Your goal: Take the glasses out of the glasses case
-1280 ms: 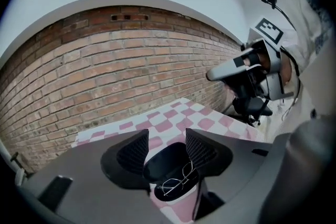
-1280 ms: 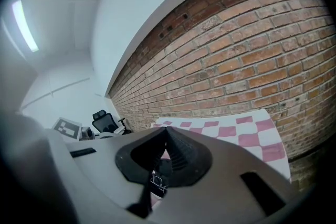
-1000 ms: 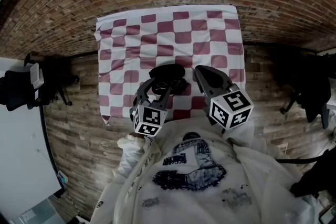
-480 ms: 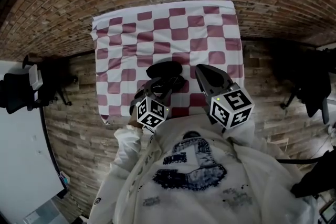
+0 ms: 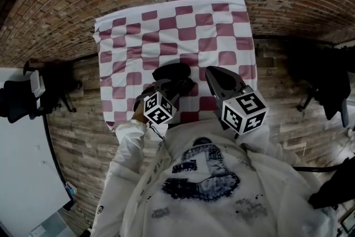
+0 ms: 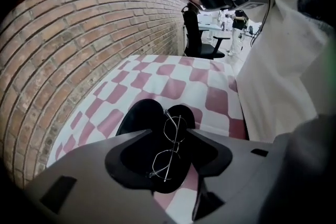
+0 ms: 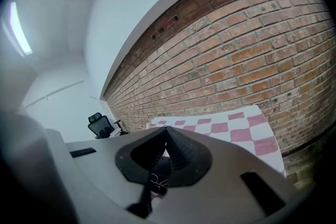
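The checkered cloth (image 5: 222,25) is spread out, with the open black glasses case (image 6: 137,115) laid toward its near edge. The left gripper (image 6: 167,132) is held spread above the case, the right gripper (image 7: 167,131) is clenched on nothing, and the glasses (image 6: 170,147) are seen lying on the case between the left jaws.

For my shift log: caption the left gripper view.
Jaws apart, the left hand-held gripper frames thin wire-framed glasses lying in the opened black glasses case on a red-and-white checked cloth.

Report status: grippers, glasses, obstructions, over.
Left gripper open, aimed at open black glasses case. Right gripper shut, empty. Glasses lying in case, untouched. No obstruction seen.
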A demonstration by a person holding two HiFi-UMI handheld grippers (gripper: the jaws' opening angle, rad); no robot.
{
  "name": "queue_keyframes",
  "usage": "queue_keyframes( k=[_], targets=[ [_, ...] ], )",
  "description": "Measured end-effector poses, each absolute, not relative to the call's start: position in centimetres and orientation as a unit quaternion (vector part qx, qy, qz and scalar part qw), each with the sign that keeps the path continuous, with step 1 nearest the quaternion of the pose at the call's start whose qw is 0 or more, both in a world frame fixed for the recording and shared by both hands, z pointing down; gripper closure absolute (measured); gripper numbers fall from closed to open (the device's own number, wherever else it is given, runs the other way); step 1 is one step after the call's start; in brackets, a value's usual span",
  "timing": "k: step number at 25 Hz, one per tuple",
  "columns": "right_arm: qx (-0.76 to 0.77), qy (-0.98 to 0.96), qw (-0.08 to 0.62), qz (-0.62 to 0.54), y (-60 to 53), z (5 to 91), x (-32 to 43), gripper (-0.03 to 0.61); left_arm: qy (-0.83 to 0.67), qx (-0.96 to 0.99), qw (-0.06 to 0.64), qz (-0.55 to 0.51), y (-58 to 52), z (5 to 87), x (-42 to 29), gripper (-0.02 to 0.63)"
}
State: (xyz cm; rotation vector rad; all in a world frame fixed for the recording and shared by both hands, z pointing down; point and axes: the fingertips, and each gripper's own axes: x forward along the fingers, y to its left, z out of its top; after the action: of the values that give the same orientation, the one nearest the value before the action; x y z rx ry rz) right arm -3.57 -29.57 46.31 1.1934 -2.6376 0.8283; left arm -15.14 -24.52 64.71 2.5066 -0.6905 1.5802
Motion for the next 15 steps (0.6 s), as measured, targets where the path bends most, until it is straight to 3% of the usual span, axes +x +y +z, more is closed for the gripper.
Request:
queue_keyframes(
  k=[3,15],
  targets=[
    [0.396,-0.873,0.065,0.278,-29.7,46.5,-3.4,0.565,-0.208,0.813,0.031,0.543,-24.9,65.2,-15.3,0.45],
    [0.403,-0.869,0.063,0.28,-30.3,46.3,-3.1,0.565,-0.146,0.803,0.028,0.577,-24.1,67.8,-14.8,0.496]
  ],
)
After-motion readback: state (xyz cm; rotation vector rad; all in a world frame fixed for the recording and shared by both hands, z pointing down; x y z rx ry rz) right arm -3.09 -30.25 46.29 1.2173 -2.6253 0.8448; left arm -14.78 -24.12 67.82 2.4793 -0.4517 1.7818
